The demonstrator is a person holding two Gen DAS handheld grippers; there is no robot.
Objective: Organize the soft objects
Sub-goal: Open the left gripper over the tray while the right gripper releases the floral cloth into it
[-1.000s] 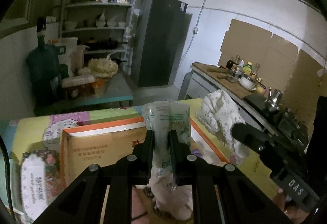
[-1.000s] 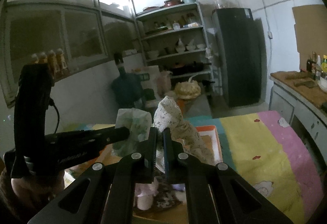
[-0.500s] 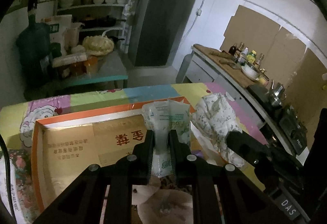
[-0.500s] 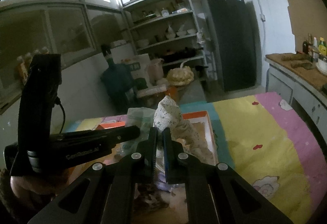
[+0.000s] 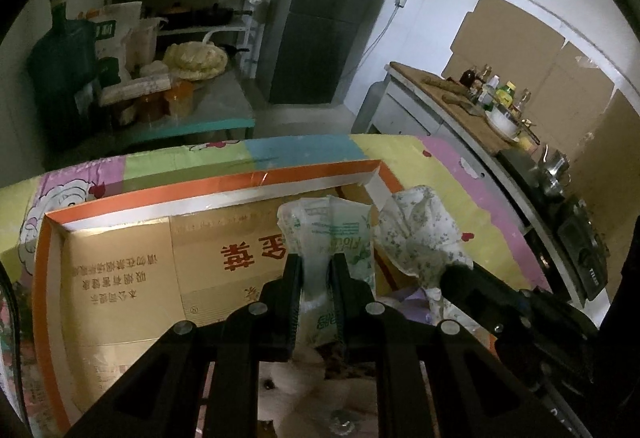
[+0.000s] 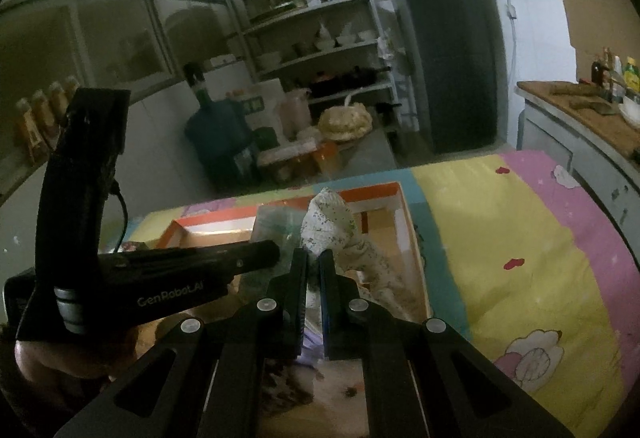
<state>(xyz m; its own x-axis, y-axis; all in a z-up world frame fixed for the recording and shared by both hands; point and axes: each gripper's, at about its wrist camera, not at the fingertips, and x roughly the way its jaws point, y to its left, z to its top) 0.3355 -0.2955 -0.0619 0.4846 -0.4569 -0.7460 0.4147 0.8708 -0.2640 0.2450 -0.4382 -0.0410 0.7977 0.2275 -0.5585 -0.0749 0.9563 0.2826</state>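
Both grippers were clamped: your left gripper (image 5: pixel 316 270) pinched the plastic bag (image 5: pixel 330 226), your right gripper (image 6: pixel 314 266) the floral cloth (image 6: pixel 332 218), side by side directly above the cardboard box (image 5: pixel 120 270).

Each camera sits just behind its own fingers, looking forward and slightly down. The left view looks closely over the box (image 5: pixel 120 278) toward the fridge (image 5: pixel 324 26). The right view, from its right, faces the shelves (image 6: pixel 316 34). Both share the box (image 6: pixel 408 226), fridge (image 6: pixel 444 50) and each other's gripper.
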